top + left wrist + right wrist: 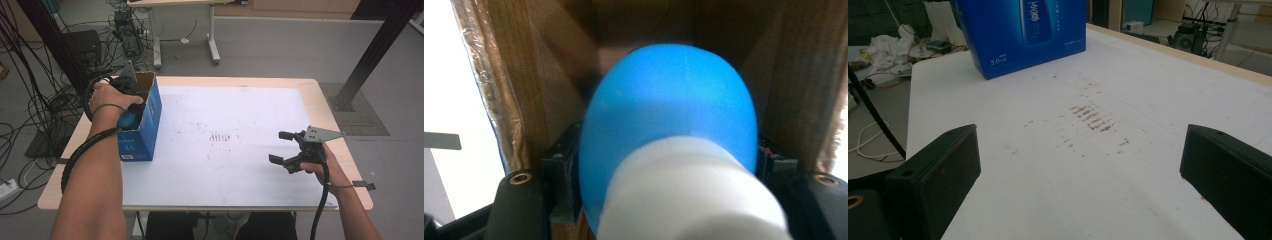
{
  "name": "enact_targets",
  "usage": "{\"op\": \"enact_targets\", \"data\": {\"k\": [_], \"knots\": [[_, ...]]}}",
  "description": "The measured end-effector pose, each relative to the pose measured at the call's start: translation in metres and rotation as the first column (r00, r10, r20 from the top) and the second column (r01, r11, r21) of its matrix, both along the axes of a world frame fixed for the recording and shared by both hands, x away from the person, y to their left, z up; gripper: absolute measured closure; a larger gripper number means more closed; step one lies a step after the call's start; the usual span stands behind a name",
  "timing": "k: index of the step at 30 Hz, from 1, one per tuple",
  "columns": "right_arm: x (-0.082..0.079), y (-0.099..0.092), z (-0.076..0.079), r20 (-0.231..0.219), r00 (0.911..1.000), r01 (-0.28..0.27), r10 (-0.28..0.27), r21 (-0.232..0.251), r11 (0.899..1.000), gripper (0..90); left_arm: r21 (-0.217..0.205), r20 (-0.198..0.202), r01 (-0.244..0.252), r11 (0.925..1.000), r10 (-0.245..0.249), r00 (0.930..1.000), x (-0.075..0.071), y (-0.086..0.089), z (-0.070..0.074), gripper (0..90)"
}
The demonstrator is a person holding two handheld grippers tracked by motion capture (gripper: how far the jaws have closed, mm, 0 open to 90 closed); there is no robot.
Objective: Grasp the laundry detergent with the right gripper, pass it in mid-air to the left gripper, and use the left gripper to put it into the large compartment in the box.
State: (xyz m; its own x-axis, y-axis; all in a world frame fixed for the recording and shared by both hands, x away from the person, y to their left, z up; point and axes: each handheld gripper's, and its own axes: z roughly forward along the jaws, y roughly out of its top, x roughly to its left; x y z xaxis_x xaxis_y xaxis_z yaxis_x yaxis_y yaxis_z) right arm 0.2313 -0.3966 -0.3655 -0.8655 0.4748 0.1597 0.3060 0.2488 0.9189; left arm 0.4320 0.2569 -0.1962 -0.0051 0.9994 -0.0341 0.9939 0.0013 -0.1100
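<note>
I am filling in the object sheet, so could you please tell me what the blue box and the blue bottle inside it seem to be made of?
Blue box: likely cardboard, with glossy blue print outside and raw brown walls inside. Blue bottle: probably plastic, with a smooth, matte blue body and a white cap.

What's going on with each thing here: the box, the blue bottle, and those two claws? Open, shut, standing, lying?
Blue box: standing upright at the table's left edge, top open.
Blue bottle: down inside the box, white cap toward the left claw's camera.
Left claw: reaching into the box, jaws on either side of the bottle; whether they press it I cannot tell.
Right claw: open, holding nothing, over the white table.
</note>
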Motion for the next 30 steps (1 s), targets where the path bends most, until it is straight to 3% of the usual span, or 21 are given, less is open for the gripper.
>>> {"op": "enact_targets", "data": {"k": [19, 30], "knots": [[0.001, 0.002, 0.001, 0.008, 0.9999, -0.007, 0.007, 0.007, 1.0, 2.6, -0.007, 0.05, -0.011, 0.9999, 0.011, 0.9987, -0.008, 0.001, 0.028, 32.4], [0.0, 0.002, 0.004, 0.015, 0.9998, -0.01, 0.01, 0.009, 1.0, 2.7, 0.015, 0.069, -0.009, 0.9998, 0.008, 0.9976, -0.012, -0.003, 0.046, 31.8]]}}
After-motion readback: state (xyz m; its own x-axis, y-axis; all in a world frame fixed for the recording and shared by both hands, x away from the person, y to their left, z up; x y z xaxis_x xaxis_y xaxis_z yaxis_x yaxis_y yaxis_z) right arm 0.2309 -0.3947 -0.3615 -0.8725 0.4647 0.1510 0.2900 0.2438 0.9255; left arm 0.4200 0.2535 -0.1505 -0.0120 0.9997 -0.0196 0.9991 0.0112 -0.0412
